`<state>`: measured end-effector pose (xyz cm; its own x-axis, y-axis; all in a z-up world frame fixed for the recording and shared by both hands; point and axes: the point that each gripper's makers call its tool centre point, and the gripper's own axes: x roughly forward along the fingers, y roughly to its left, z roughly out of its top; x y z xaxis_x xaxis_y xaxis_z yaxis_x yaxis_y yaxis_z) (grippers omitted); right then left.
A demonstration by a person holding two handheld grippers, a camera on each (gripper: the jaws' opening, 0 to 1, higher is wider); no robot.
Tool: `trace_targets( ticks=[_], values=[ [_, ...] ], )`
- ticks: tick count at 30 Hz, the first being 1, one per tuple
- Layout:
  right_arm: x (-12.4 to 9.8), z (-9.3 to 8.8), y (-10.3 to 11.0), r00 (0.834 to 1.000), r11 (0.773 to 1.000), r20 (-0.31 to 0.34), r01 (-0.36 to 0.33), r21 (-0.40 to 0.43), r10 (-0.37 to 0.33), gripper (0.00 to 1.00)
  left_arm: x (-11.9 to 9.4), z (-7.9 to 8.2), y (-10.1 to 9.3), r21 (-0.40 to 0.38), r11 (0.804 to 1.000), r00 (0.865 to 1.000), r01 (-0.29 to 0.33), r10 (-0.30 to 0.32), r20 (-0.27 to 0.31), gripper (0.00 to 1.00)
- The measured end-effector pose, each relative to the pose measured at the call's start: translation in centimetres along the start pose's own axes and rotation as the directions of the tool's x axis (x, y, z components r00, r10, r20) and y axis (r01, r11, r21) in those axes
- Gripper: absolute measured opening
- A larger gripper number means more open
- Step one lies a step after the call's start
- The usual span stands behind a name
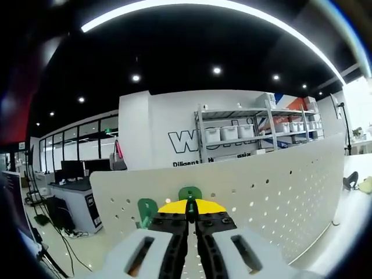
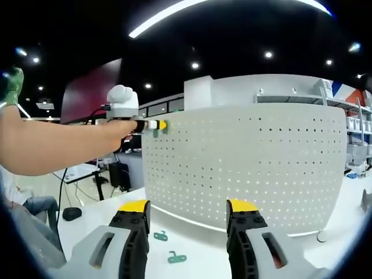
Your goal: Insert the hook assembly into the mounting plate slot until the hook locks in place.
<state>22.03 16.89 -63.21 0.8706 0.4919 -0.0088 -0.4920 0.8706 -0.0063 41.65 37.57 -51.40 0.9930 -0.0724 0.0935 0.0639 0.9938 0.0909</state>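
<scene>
Matt white perforated board [image 2: 244,157]; green plastic hooks [image 2: 168,247]; smooth white tabletop [image 2: 197,244].

Left gripper [image 1: 191,220] fingers together, right gripper [image 2: 189,216] apart.

Bright indoor light from a curved ceiling strip [image 1: 232,9] and small round downlights [image 1: 216,70], dark ceiling between them, strong fisheye bending at edges, soft blur near rims, faint shadows

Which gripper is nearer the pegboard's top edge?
Left. The left gripper is right at the pegboard top edge, shut on a green hook; the right gripper hovers open near its base.
</scene>
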Motion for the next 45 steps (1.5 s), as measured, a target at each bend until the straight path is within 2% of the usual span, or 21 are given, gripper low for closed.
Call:
trace_targets(
  ticks=[45],
  values=[
    [0.07, -0.28, -0.16, 1.000, 1.000, -0.010, 0.002, -0.004, -0.002, 0.53, 0.10, -0.53, -0.13, 0.018, 1.000, 1.000, -0.001, 0.001, -0.006, 0.03]
  ],
)
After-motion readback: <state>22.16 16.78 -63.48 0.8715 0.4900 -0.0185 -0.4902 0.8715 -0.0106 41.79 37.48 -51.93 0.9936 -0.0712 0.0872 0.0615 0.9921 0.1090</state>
